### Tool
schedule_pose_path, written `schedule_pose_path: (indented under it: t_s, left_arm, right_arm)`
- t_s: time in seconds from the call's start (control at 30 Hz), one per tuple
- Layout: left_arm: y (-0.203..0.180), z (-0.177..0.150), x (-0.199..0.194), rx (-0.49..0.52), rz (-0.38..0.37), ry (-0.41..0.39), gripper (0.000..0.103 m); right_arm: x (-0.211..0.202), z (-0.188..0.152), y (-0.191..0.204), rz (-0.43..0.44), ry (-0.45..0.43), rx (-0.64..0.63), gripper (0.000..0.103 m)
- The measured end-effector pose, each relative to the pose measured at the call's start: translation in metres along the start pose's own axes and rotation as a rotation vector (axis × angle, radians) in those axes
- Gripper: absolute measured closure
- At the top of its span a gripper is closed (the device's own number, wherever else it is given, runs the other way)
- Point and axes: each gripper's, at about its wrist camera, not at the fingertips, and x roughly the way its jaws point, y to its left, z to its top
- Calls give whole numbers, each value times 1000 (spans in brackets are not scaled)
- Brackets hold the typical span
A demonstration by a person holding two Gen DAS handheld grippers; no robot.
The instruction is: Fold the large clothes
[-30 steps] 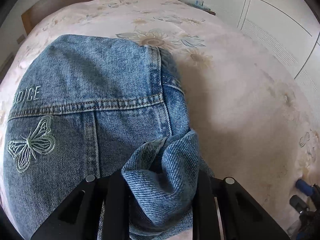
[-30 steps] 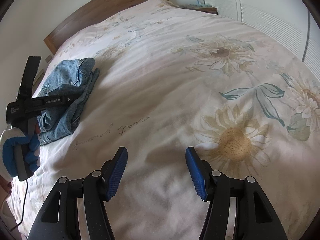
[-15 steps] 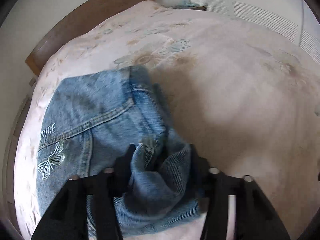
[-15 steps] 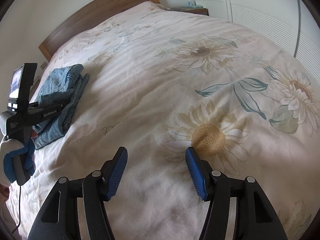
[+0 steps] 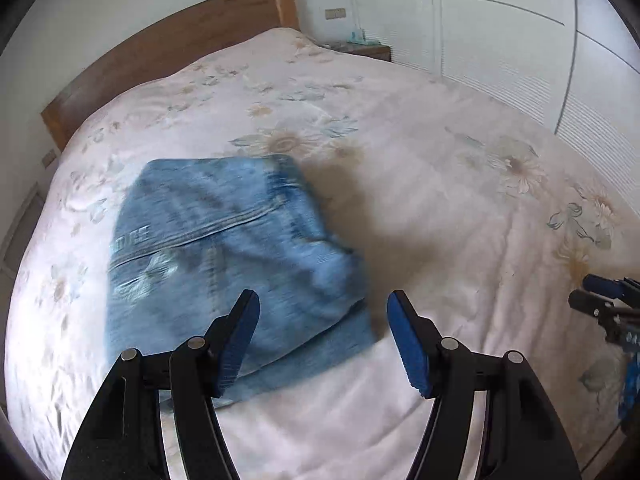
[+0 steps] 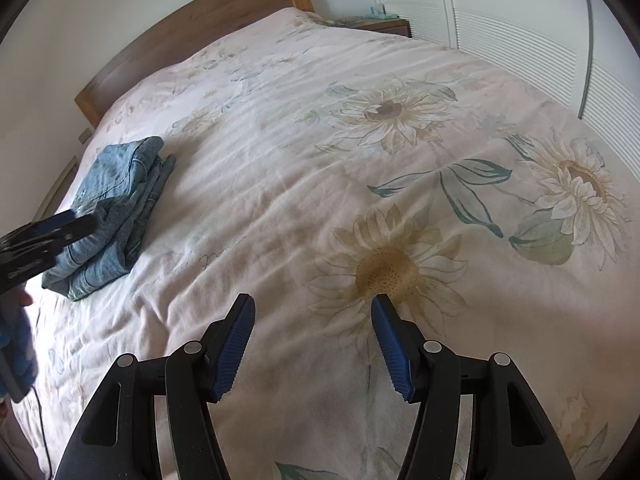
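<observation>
A folded denim garment [image 5: 224, 256] lies on the left side of a bed [image 5: 440, 208] with a floral cover. The left tool [image 5: 323, 340] hovers above its near edge, jaws opening, nothing between them. The right tool [image 6: 313, 346] hangs open and empty over the bare cover.

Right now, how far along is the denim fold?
Done: the denim garment lies in a compact folded stack on the bed. In hand: nothing. The left gripper is opening with no cloth between its fingers, and the right gripper is open over bare bedspread. Left: no other clothes in view, perhaps only tidying the stack's uneven edge.
</observation>
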Motion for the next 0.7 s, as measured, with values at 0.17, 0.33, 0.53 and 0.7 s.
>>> schedule_pose_path:
  t_s: [0.17,0.33,0.53,0.7]
  left_arm:
    - [63,-16,-22,-68,115,2,40]
    - [120,-19,-2,-159,222,26,40]
    - [146,-28,27,-291,195,72,39]
    - [134,-32,23,-319,107,72,36]
  right_arm:
    - [0,4,4,-11,7,-16,41]
    - [1,10,20,-7,2,-42,41]
    - [6,14,45,-7,19,-90,41]
    - [14,20,66,-8,30,-127,41]
